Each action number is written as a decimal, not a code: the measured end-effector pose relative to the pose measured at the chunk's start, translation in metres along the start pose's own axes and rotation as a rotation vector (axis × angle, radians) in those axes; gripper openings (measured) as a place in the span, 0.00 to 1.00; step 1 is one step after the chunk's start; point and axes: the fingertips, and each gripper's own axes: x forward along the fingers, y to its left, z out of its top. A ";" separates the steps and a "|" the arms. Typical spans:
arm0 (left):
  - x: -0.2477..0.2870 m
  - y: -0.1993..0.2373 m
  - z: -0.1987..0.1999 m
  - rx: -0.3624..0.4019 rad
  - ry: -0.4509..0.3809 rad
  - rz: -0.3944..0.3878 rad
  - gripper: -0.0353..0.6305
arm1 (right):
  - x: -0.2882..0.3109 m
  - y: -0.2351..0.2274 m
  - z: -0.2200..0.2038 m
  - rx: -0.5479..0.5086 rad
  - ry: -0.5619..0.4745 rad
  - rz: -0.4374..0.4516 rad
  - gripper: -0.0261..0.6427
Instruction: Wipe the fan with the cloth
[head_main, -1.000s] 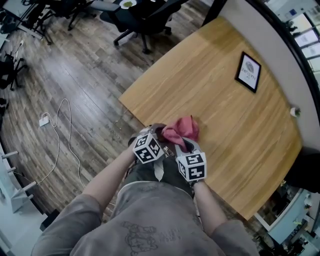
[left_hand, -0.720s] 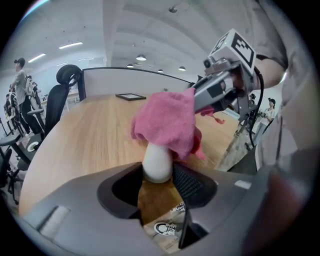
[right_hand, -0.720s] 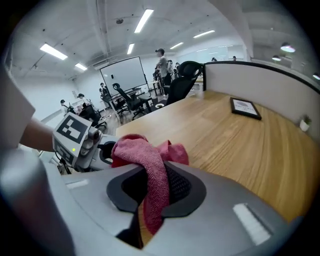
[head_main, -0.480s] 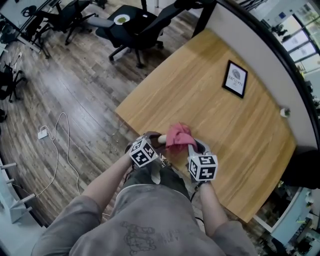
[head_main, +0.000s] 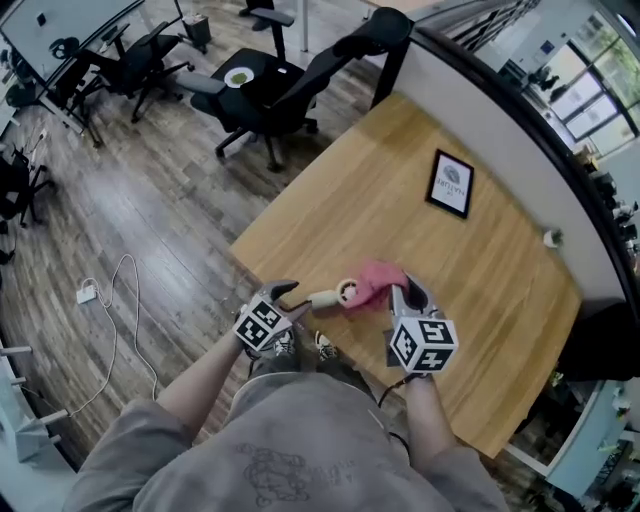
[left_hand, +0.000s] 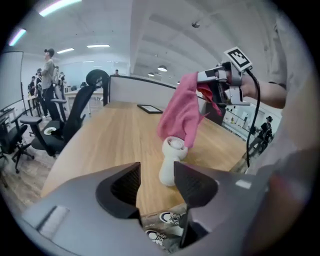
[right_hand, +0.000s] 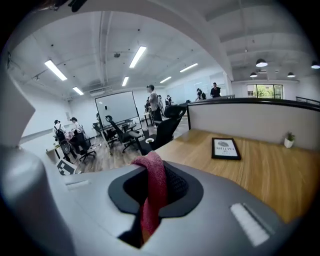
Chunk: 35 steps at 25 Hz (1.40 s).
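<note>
Your right gripper (head_main: 407, 292) is clamped on the pink cloth (head_main: 378, 282), with a fold pinched between its jaws and the rest hanging free toward your left. Directly under that hanging end is the head of the small cream handheld fan (head_main: 333, 296), so cloth and fan head already meet. The fan sits over the near edge of the wooden desk (head_main: 400, 190), just in from the corner nearest you. Its long axis runs along that edge between your two hands, head toward the right gripper and handle end toward the left gripper (head_main: 289, 299). The left jaws are opening. In the left gripper view the handle end stands between the jaw tips, with a gap showing on one side, so the pads do not look pressed on it. I cannot tell whether the fan lies flat on the wood or is propped up. The wipe turns on this line-up: the right hand has the cloth and is nearest the head, so stroke along the fan's length toward your left.
</note>
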 end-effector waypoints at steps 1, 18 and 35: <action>-0.008 0.007 0.009 -0.009 -0.024 0.030 0.35 | -0.005 -0.001 0.013 -0.001 -0.032 -0.003 0.09; -0.180 0.026 0.280 0.139 -0.594 0.327 0.15 | -0.133 0.045 0.219 -0.100 -0.561 0.042 0.09; -0.260 -0.022 0.303 0.189 -0.665 0.311 0.09 | -0.211 0.064 0.224 -0.128 -0.649 0.009 0.08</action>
